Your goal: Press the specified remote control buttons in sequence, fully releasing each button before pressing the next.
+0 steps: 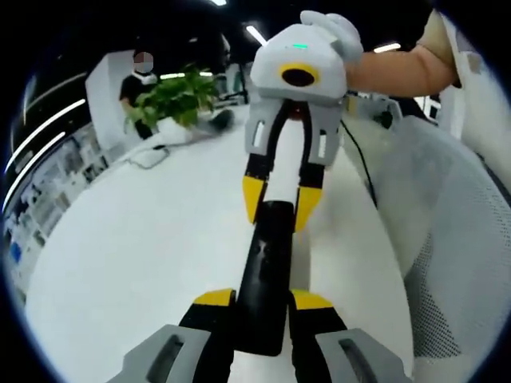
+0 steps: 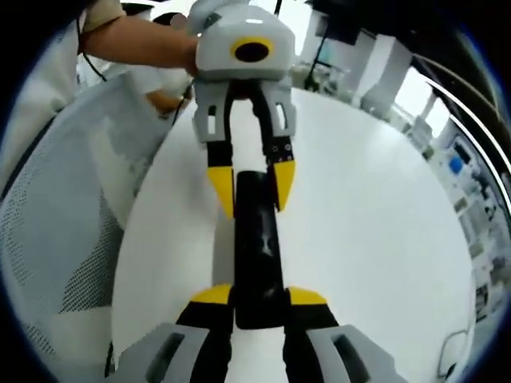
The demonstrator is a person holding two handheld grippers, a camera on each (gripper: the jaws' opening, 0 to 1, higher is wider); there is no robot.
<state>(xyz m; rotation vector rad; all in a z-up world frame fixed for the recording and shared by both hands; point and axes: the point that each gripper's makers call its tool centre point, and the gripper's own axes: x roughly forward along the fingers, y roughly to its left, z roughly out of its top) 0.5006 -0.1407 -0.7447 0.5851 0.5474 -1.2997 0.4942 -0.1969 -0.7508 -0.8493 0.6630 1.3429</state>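
- Left gripper (image 1: 262, 302) at the bottom centre of the left gripper view, yellow-tipped jaws clamped on the near end of a long black remote control (image 1: 263, 275).
- Remote running up the middle of that frame toward the right gripper (image 1: 275, 198), which comes in from the top, its yellow tips set on either side of the remote's far end; a white strip visible between those jaws above the black body.
- Right gripper (image 2: 260, 302) at the bottom centre of the right gripper view, jaws shut against the near end of the same remote control (image 2: 257, 255).
- Left gripper (image 2: 251, 182) entering from the top of that frame, yellow tips flanking the remote's far end.
- Remote thus held between the two grippers, one at each end; lifted or resting on the surface, cannot tell.
- White table (image 1: 136, 255) below, broad and bare under the remote.
- White mesh chair (image 1: 451, 263) at the right of the left gripper view, at the left of the right gripper view.
- Bare forearm (image 1: 399, 70) behind the right gripper, upper right.
- Green potted plant (image 1: 172, 97) upper left, a seated person (image 1: 137, 89) beside it, ceiling strip lights above.
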